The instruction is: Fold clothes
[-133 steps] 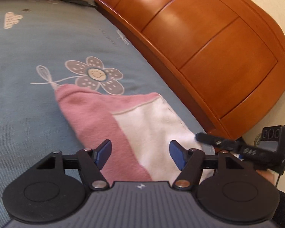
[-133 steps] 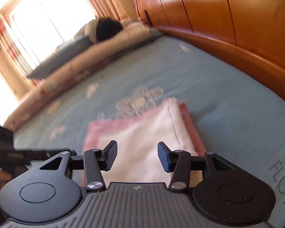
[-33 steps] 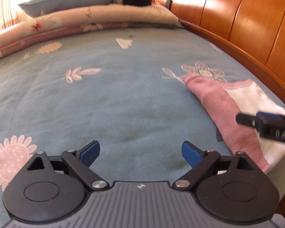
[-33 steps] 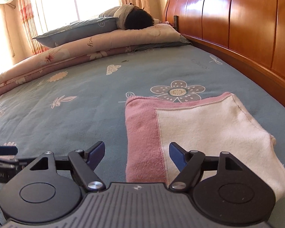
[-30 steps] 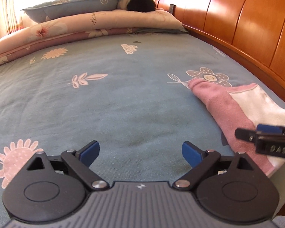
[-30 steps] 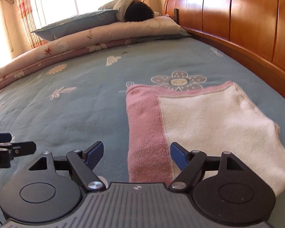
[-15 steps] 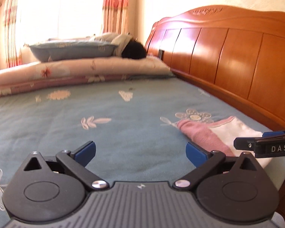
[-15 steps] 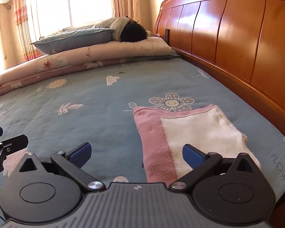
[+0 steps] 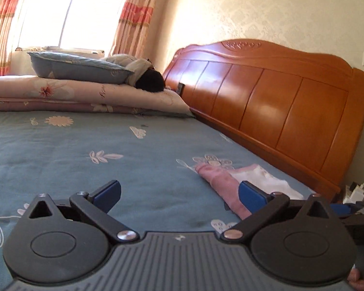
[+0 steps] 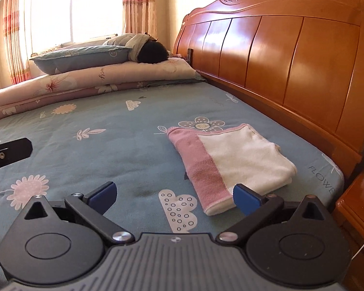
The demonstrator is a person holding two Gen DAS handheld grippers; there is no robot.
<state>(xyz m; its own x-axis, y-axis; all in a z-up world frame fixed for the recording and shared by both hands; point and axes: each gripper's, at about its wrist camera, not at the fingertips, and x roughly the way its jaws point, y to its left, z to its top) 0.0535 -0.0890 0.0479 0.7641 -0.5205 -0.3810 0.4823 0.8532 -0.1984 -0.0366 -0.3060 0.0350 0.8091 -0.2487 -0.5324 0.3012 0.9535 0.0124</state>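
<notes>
On the bed (image 10: pixel 123 131), beside the headboard (image 10: pixel 291 55), your folded pink-and-white towel (image 10: pixel 233 155) lies flat, left tool (image 9: pixel 179 191) and right tool (image 10: pixel 173 192) both spread wide and empty above it: fold apparently finished, next garment wanted.

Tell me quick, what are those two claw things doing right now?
Left gripper: open, holding nothing.
Right gripper: open, holding nothing; the folded towel lies free on the bed.
</notes>
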